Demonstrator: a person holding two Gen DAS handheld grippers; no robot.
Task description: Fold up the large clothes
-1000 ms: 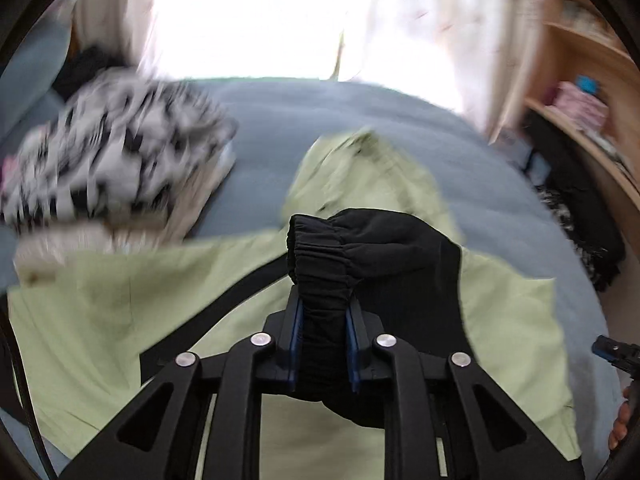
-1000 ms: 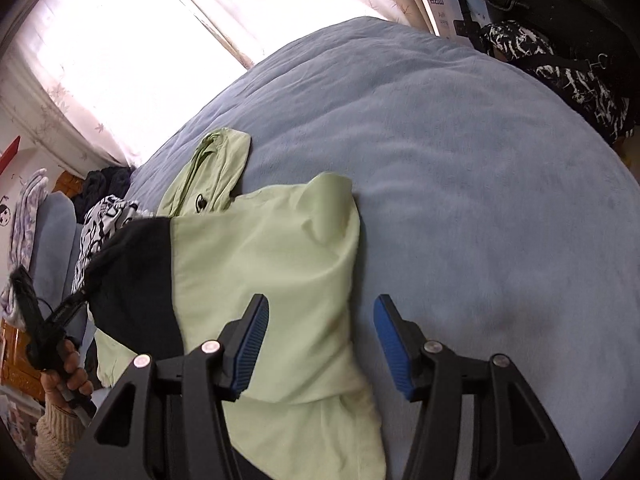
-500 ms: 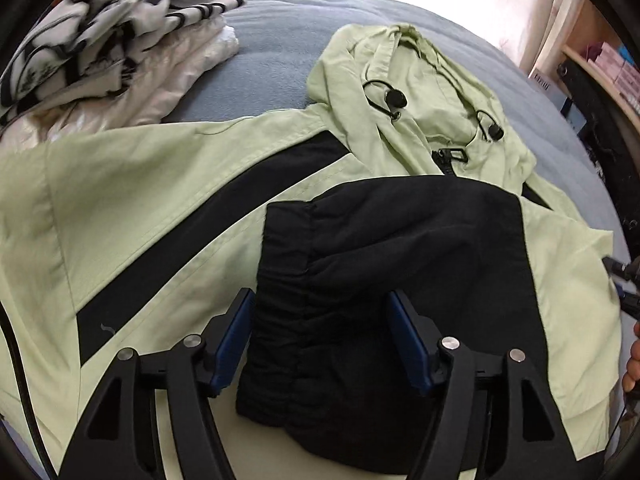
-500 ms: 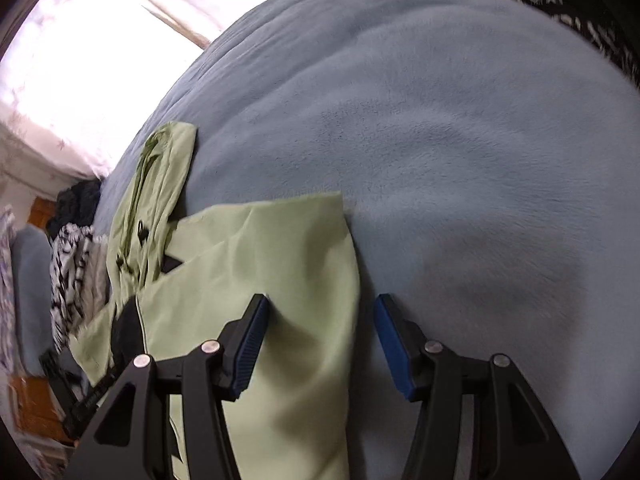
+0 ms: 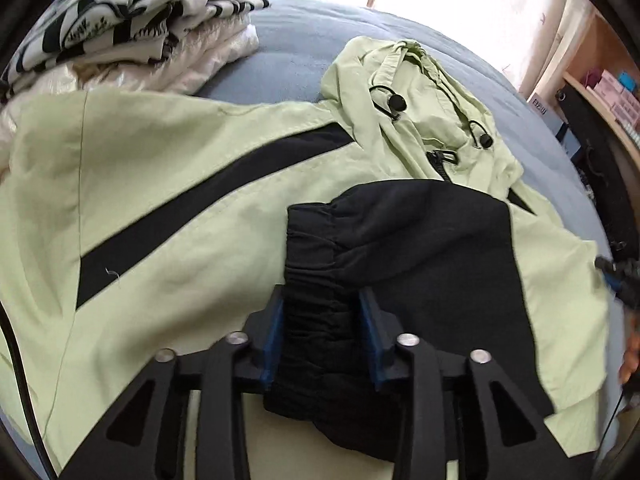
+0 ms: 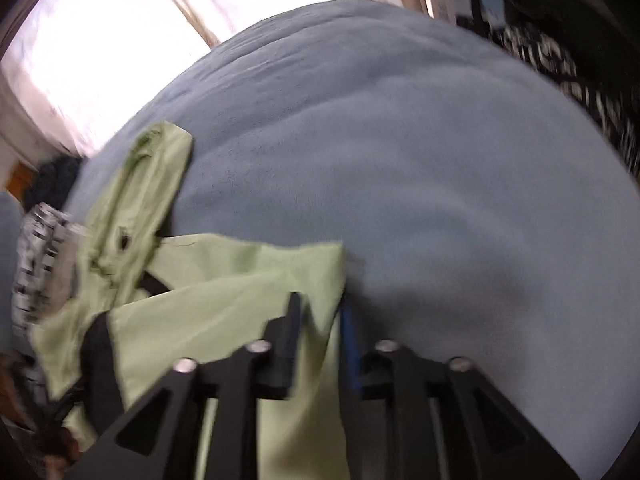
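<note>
Far left on the blue bed point(image 5: 304, 36), a stack of folded clothes point(image 5: 132, 28); beside it the green jacket point(image 5: 168, 168) spread flat. Left claw point(image 5: 322, 332) just narrowing, pads pinching the black cuff point(image 5: 310, 264) laid across the chest. Right claw point(image 6: 318, 340) just closing onto the jacket's green edge point(image 6: 320, 280). Best to grip firmly and fold evenly, avoiding bunching

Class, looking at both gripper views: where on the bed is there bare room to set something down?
Free: the grey-blue blanket right of the green jacket. Crowded: the far left corner, with the stack of folded clothes against the jacket's sleeve.
</note>
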